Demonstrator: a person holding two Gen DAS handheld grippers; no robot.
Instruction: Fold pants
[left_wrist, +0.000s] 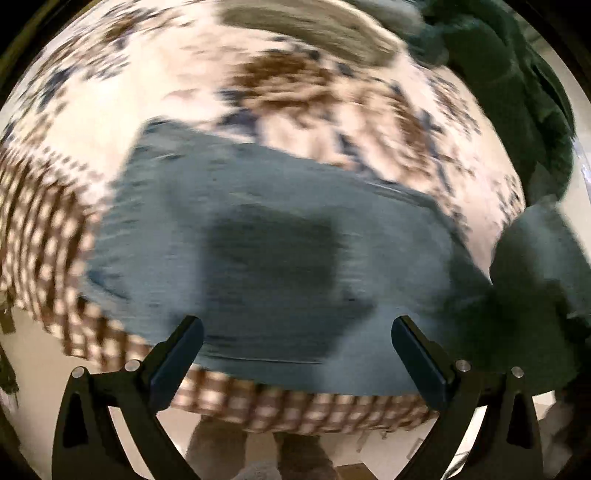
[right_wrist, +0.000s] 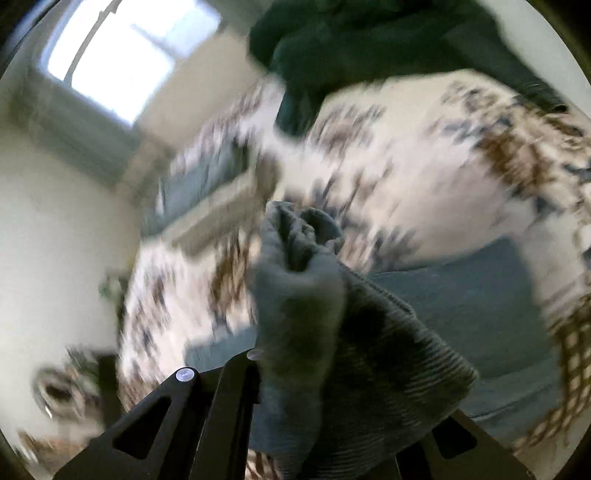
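Pants (right_wrist: 332, 332) bunched in right gripper (right_wrist: 295, 369)

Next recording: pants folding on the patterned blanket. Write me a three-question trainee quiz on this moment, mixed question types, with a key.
1. True or false: the left gripper is shut on the pants.
2. Which gripper holds bunched grey-blue fabric?
A. left
B. right
C. neither
3. Fill in: the pants lie on a patterned ____.

Key:
1. False. Its fingers stand apart, above the cloth.
2. B. Ribbed fabric rises between the right fingers.
3. Blanket, with a checked border.
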